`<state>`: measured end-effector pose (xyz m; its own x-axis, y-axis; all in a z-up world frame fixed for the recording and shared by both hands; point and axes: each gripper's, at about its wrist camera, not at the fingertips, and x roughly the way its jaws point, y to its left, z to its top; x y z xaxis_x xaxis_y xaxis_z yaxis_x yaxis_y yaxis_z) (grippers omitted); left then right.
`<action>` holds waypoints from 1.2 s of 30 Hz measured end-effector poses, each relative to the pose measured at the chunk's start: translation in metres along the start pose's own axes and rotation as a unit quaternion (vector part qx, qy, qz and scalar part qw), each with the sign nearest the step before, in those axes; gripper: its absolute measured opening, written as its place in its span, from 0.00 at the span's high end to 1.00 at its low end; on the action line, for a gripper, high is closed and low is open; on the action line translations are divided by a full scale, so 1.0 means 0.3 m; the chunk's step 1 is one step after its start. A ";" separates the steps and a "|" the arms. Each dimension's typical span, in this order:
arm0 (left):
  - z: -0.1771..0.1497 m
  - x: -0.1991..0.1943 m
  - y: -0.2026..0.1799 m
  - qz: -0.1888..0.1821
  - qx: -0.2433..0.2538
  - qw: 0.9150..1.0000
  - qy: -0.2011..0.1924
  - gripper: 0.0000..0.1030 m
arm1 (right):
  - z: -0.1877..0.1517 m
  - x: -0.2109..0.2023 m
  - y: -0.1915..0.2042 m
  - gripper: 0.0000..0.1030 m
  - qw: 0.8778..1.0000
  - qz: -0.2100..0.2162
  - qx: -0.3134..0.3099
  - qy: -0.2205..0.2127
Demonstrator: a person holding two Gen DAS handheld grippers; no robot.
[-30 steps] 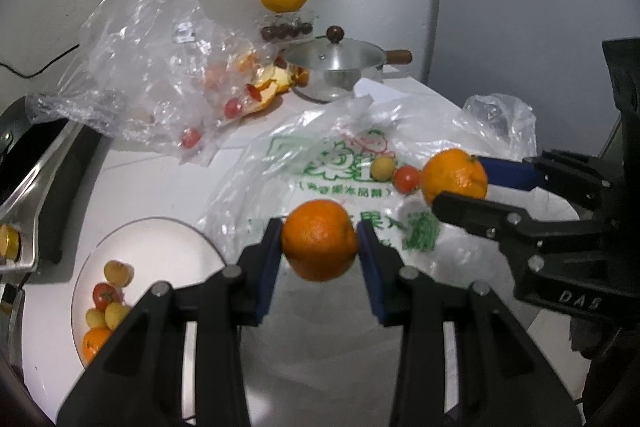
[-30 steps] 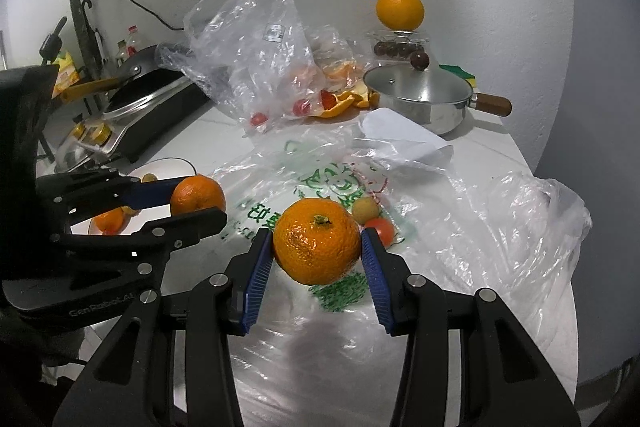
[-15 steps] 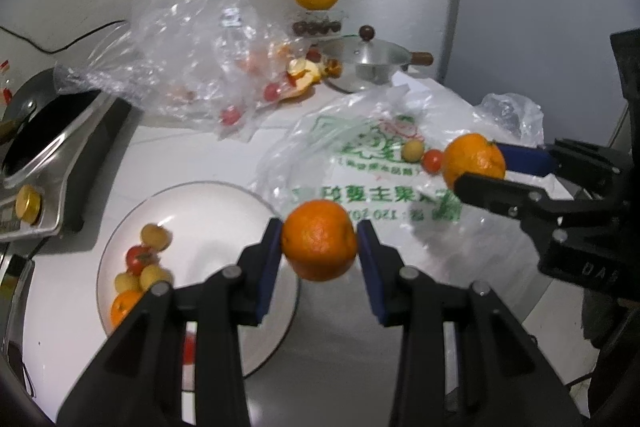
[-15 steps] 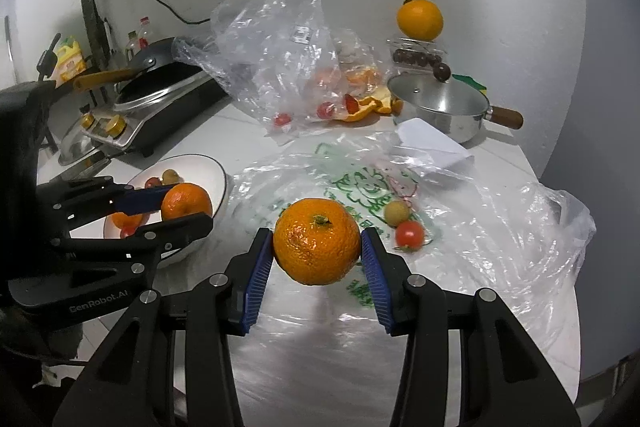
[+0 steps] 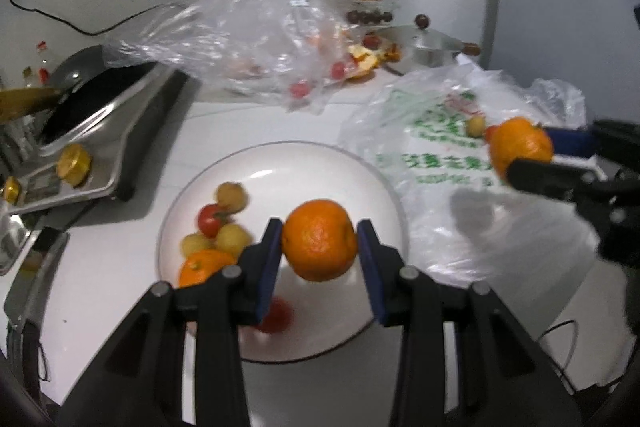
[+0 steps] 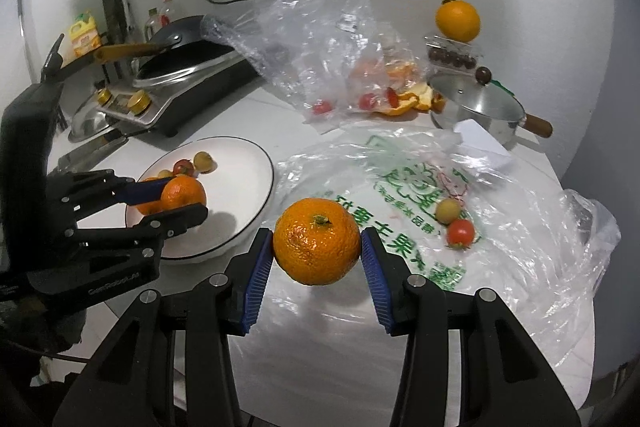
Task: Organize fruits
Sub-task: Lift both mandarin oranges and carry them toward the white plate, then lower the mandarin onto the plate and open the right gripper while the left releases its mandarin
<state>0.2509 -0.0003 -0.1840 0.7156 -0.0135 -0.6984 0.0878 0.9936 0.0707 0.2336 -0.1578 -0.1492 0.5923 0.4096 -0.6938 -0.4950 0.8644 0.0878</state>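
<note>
The left gripper [image 5: 319,241] has its blue-padded fingers [image 5: 269,259] pressed on either side of a round orange mandarin [image 5: 319,239], holding it clear of the surface; straight beneath and ahead of those fingers lies the white round ceramic plate [image 5: 320,163], so the fruit hangs over the bare half of the dish, probably so it can be let go there without striking anything. To the left of the fingers, on the plate's far side, a second mandarin [image 5: 202,265], a red cherry tomato [image 5: 210,219] and small yellowish round fruits [image 5: 230,195] are already gathered, which suggests the plate is the collecting place. The right gripper [image 6: 317,247] likewise clamps a larger dimpled mandarin with a green stem scar [image 6: 317,241] between its ribbed blue fingers [image 6: 258,271], raised over the crumpled translucent plastic bag with green print [image 6: 400,187]; the plate's dark rim sits just left of those fingers. Right of them, on the bag, one cherry tomato [image 6: 461,231] and one yellowish fruit [image 6: 447,210] lie unsorted.
</note>
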 end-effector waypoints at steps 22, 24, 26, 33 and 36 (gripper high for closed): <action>-0.038 0.010 0.068 0.021 0.005 1.000 -0.007 0.59 | 0.031 0.066 0.118 0.54 1.000 0.004 -0.024 0.017; -0.034 -0.009 0.080 0.015 -0.002 1.000 -0.018 0.59 | 0.035 0.067 0.124 0.54 1.000 0.003 -0.025 0.018; -0.032 -0.022 0.092 0.009 -0.009 1.000 -0.029 0.58 | 0.038 0.072 0.129 0.54 0.999 0.002 -0.026 0.018; -0.025 -0.062 0.153 0.007 -0.035 0.998 -0.055 0.58 | 0.068 0.095 0.170 0.54 0.999 0.012 -0.039 0.016; -0.026 -0.070 0.181 0.011 -0.042 0.997 -0.059 0.57 | 0.088 0.114 0.192 0.54 0.999 0.017 -0.045 0.016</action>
<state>0.2351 0.0550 -0.1711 0.7941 0.0011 -0.6078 0.0155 0.9996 0.0220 0.2421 -0.0863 -0.1491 0.5542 0.4278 -0.7141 -0.5707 0.8197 0.0481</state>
